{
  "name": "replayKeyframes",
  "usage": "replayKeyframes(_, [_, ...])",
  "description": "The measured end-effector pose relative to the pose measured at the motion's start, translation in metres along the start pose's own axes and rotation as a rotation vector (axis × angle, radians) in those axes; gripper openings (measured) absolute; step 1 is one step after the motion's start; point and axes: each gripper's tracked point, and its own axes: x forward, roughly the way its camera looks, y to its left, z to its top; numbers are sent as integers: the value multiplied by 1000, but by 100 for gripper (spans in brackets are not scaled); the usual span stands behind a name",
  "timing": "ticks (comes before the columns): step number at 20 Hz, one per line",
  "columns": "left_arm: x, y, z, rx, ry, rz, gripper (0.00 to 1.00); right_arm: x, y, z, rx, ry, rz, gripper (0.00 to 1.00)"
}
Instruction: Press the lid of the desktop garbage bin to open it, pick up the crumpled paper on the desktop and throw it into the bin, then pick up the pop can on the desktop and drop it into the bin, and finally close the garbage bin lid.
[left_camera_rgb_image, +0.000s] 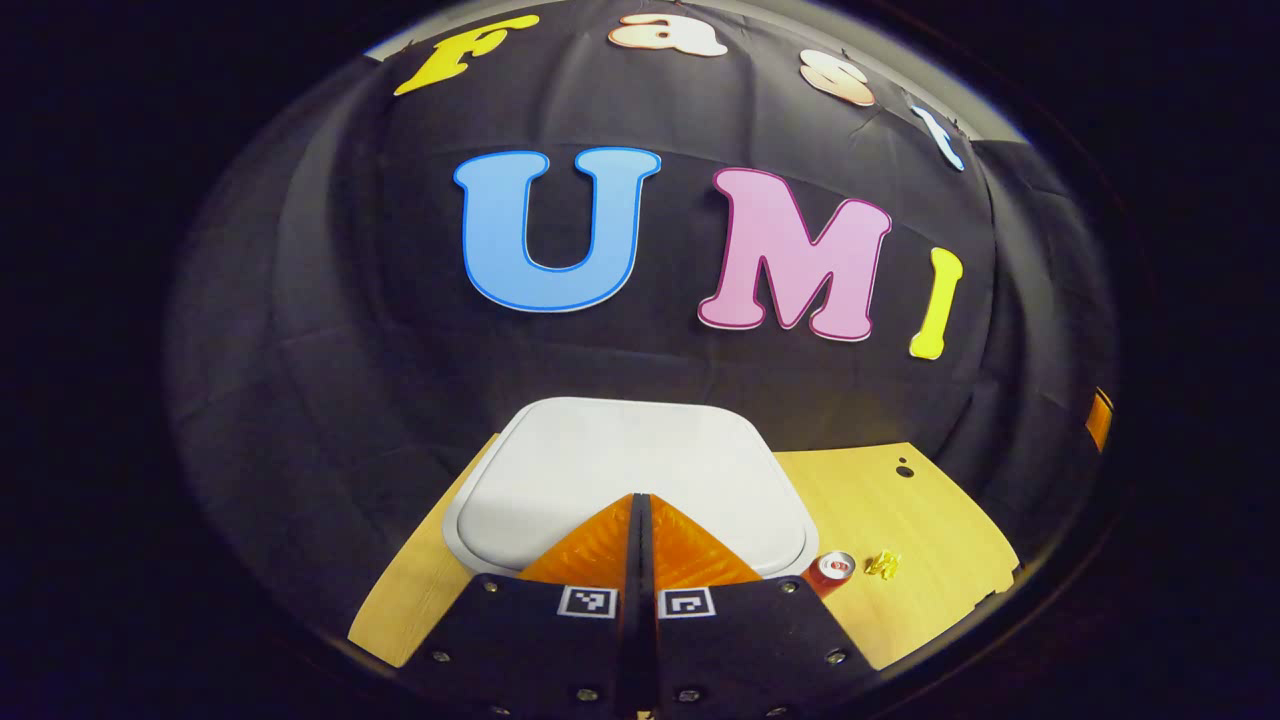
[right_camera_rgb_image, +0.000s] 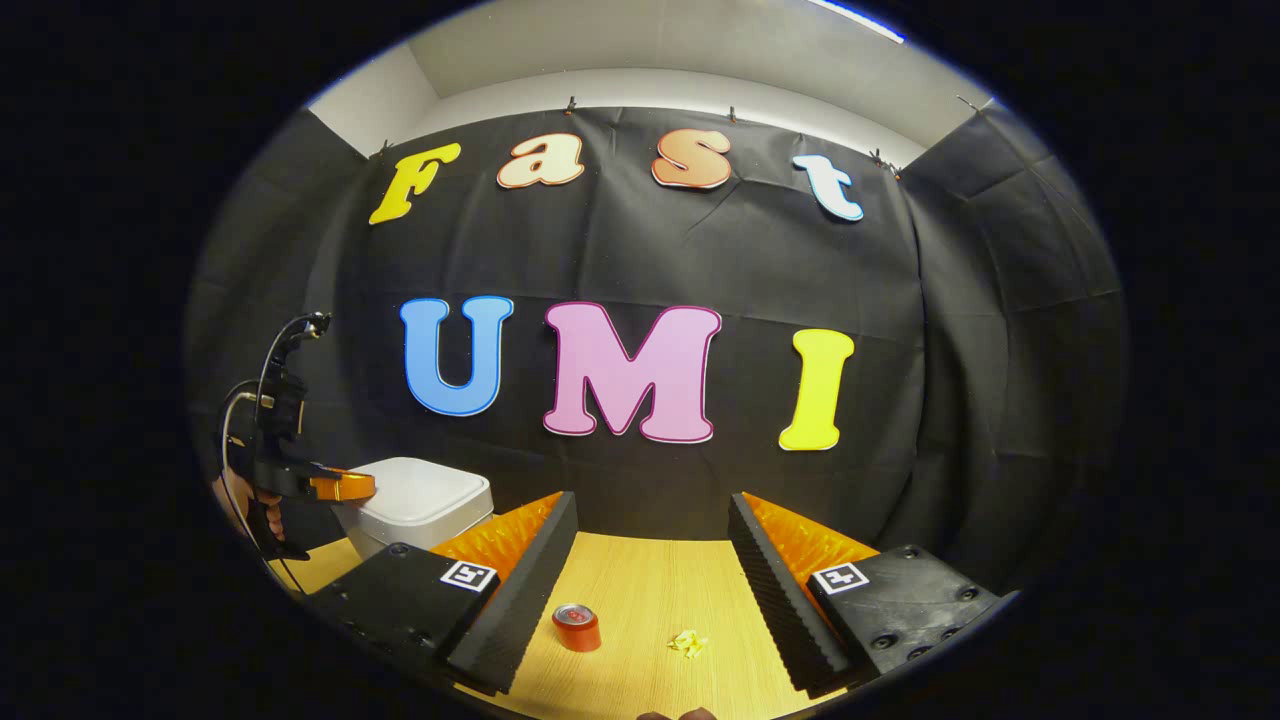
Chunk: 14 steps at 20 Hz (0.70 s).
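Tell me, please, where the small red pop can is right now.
In the right gripper view, the small red pop can stands upright on the wooden desktop, left of the crumpled yellow paper and right of the white bin.

Light wooden table (right_camera_rgb_image: 640, 590), white lidded bin (right_camera_rgb_image: 420, 505), red can (right_camera_rgb_image: 577, 627) upright, crumpled yellow paper (right_camera_rgb_image: 687, 642) near it

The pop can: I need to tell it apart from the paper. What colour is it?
Red, with a silver top; the pop can shows best in the right gripper view.
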Motion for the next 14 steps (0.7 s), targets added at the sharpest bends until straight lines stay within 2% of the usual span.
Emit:
replayKeyframes(3, [0,2,0,-50,-17,-12,2,1,5,-15,12,45,10,98])
replayKeyframes(7, [-7,-9,18,-9,-57,-14,1,5,12,-9,19,40,30,98])
replayKeyframes(14, [-49,-29,114,-1,-301,-16,1,-2,18,-4,-24,24,57,98])
